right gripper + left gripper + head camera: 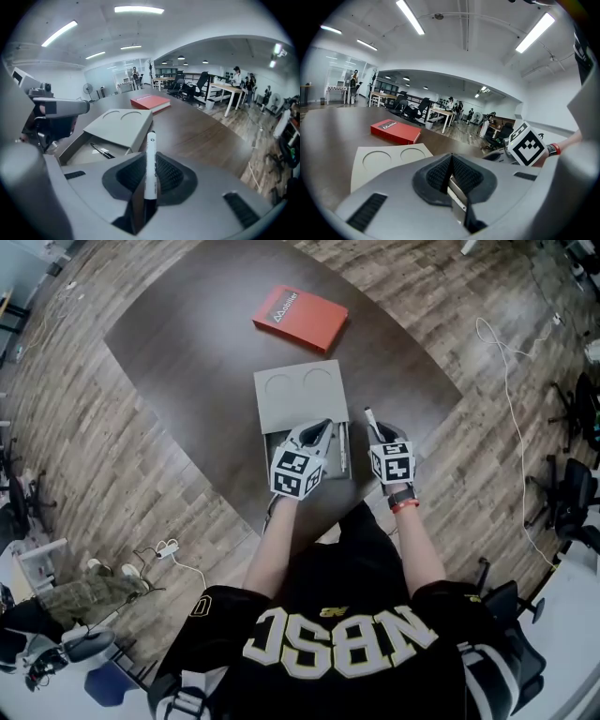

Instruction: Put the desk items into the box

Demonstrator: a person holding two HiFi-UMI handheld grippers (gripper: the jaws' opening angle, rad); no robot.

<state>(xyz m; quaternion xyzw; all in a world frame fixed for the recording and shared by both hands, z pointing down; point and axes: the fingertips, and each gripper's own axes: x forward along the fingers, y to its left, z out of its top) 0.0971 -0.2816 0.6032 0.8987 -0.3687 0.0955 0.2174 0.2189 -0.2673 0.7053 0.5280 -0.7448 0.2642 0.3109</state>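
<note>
A grey box [302, 395] lies on the dark table, its lid [123, 123] with two round dents slid back off the open near part [82, 157]. A black pen [101, 150] lies inside. My right gripper [149, 164] is shut on a white marker [150, 154] that points up and forward, just right of the box [380, 430]. My left gripper [322, 427] hangs over the open part. Its pads [461, 173] meet, and a thin grey flat strip [457, 197] shows between the jaws; what it is I cannot tell.
A red book [300, 318] lies flat beyond the box, towards the far side of the table [187, 324]. Wood floor surrounds the table, with a white cable [511, 409] at the right and office chairs [572, 502] further out. Distant desks and people fill the room.
</note>
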